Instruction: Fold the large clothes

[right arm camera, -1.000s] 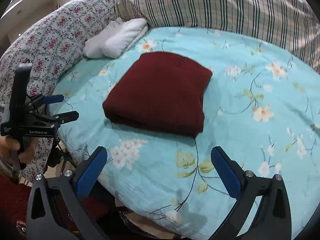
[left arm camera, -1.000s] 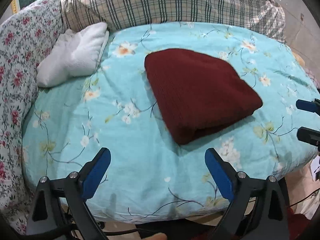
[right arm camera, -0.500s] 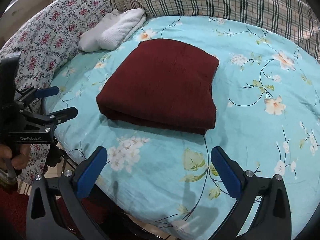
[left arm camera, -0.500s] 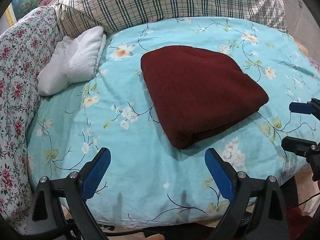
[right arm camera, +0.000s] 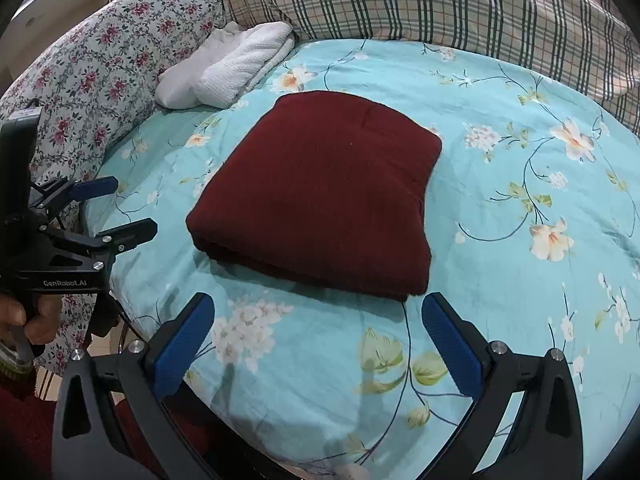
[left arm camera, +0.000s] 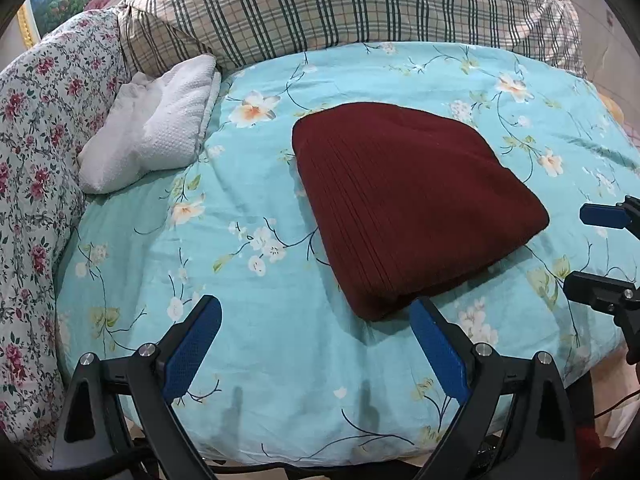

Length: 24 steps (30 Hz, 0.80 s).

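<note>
A: Where are the claws?

B: The left gripper (left arm camera: pixel 316 344) hovers over the near edge of the bed (left arm camera: pixel 256 412), jaws spread wide, holding nothing. The right gripper (right arm camera: pixel 320 340) does the same further right, also wide and empty.

A: And the garment?

B: A dark red knitted garment (left arm camera: pixel 408 208), already folded into a thick rectangle, lies flat mid-bed on the turquoise floral sheet (right arm camera: pixel 500 184), touched by neither gripper.

A: Which way from each claw?

B: Ahead and to the right of the left gripper; its near corner sits just beside that gripper's right finger. From the right gripper it lies straight ahead, layered edge nearest. Its long axis runs roughly away from the person. The right gripper seems better centred on it.

A: Anything else?

B: At the far left, a white towel (left arm camera: pixel 160 124) rests by a floral pillow (right arm camera: pixel 100 64), well apart.
</note>
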Tool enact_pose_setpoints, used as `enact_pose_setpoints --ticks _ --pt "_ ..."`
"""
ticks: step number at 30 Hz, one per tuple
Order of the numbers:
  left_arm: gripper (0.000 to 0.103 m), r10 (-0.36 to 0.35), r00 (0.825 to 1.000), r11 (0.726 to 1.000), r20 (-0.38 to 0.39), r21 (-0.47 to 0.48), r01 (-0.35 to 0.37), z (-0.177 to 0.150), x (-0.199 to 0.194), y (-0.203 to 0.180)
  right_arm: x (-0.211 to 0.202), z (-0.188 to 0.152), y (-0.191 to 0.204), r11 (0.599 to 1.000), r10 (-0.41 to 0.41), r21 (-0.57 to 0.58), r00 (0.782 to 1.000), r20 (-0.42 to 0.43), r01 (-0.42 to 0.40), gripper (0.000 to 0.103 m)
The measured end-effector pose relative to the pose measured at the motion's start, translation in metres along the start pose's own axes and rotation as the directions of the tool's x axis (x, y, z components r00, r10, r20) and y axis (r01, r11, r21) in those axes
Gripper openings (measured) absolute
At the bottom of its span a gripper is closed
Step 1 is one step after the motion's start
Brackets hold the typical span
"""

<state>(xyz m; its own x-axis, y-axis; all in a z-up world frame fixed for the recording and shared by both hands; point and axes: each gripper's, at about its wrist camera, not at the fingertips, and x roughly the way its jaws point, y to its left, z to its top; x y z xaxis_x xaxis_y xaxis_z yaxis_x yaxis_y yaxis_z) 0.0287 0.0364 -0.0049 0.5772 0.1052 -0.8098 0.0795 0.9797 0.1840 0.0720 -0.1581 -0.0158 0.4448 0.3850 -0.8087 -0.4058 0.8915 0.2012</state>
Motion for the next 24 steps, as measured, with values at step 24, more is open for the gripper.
enact_pose_setpoints --ticks 24 --pt "0.096 0.011 1.0 1.0 -0.005 -0.009 -0.011 0.007 0.006 0.0 0.008 0.013 0.004 1.0 0.002 -0.021 1.0 -0.01 -0.002 0.103"
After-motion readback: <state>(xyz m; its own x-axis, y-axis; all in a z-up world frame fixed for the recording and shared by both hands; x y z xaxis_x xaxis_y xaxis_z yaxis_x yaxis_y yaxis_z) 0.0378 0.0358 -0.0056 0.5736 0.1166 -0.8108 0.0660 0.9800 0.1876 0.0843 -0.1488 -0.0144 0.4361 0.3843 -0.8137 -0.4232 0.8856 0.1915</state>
